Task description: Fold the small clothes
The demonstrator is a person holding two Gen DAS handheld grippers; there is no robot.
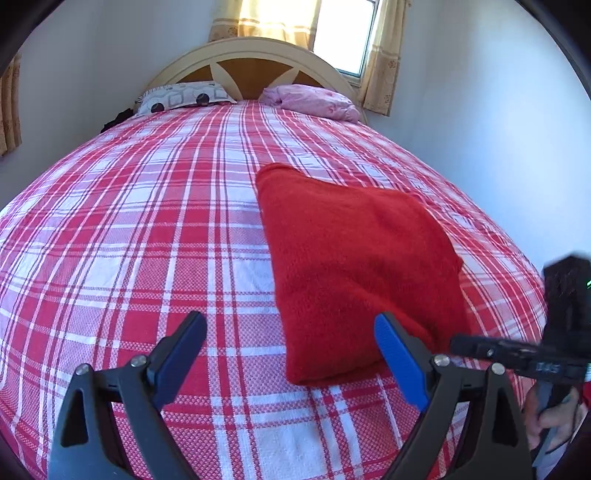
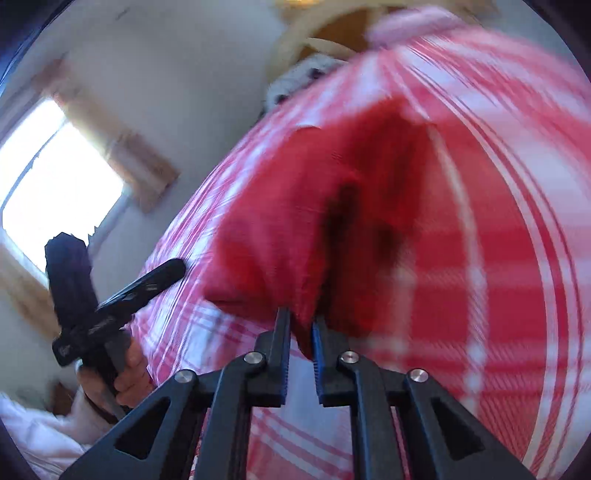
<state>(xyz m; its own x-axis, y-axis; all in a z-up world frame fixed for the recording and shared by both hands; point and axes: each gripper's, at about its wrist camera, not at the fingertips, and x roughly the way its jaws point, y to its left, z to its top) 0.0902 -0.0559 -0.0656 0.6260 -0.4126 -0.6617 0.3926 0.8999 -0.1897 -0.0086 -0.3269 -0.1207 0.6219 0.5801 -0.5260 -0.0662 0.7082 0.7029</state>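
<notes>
A red fleece cloth (image 1: 351, 266) lies folded on the red-and-white plaid bedspread (image 1: 147, 229), right of the bed's middle. My left gripper (image 1: 291, 325) is open and empty, its blue-padded fingers (image 1: 399, 358) spread just above the bedspread at the cloth's near edge. In the right wrist view, which is blurred by motion, my right gripper (image 2: 301, 325) is shut on the near edge of the red cloth (image 2: 295, 229) and holds it lifted. The right gripper also shows in the left wrist view (image 1: 517, 354), and the left gripper in the right wrist view (image 2: 88, 295).
A patterned grey pillow (image 1: 181, 96) and a pink pillow (image 1: 314, 100) lie against the arched headboard (image 1: 251, 55). A curtained window (image 1: 343, 33) is behind the bed. White walls stand on both sides. A hand (image 2: 122, 373) holds the left gripper's handle.
</notes>
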